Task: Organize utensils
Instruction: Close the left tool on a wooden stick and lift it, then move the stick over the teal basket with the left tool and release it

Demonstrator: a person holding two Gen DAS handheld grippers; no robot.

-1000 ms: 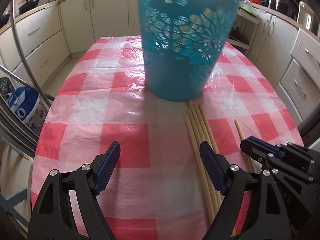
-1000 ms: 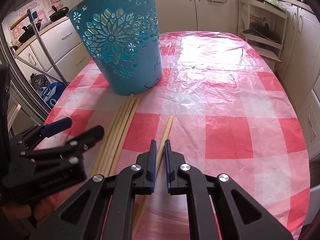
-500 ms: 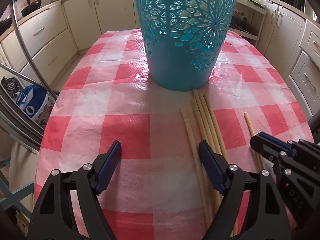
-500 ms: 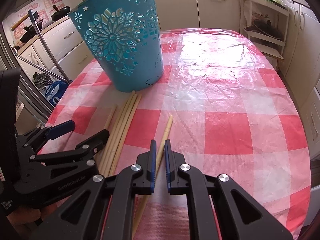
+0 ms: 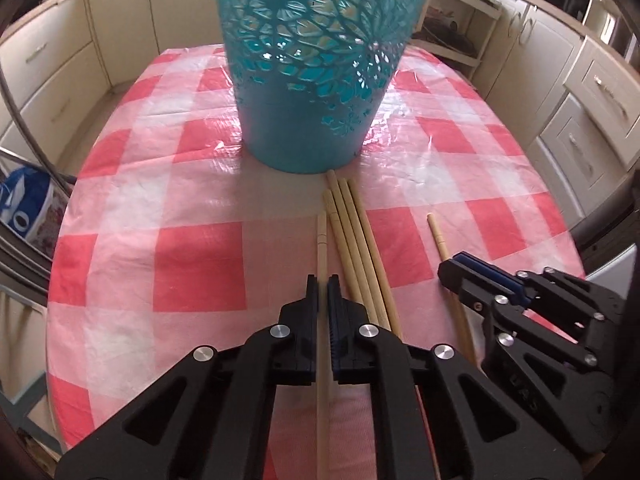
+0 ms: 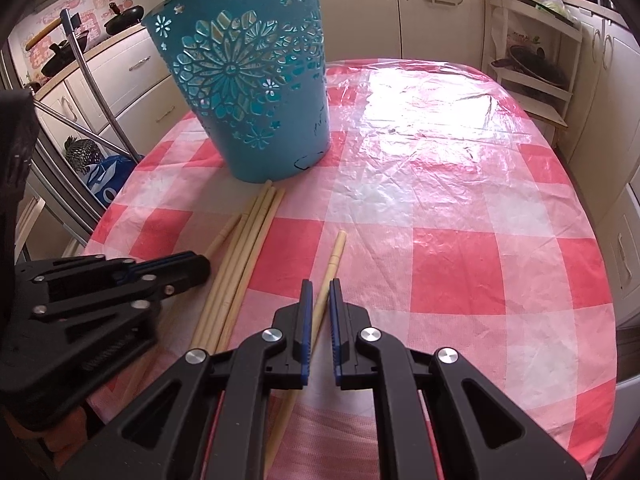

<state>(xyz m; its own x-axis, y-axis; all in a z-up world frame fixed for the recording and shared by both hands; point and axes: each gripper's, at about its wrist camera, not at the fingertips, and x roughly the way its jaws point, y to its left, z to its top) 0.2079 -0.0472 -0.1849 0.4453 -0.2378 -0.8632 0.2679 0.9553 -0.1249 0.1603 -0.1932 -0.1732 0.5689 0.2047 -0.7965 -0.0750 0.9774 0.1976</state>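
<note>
Two chopsticks are gripped, one per gripper. Left gripper [image 5: 322,280] is closed on the leftmost chopstick [image 5: 322,240]; right gripper [image 6: 320,286] is narrowed around the lone right chopstick [image 6: 335,256], contact uncertain. Four bundled chopsticks [image 5: 352,240] are left between them on the checked tablecloth [image 6: 460,240]. Beyond, the teal cut-out basket [image 6: 256,92] stands upright, judged the destination.

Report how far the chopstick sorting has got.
Done: nothing shows in the teal basket yet, though its inside is hidden. In hand: the left tool is shut on the leftmost chopstick, and the right tool straddles the lone chopstick, which lies apart to the right; I cannot tell if that grip is closed. Left: the bundle of four chopsticks lying against the basket's base.
</note>
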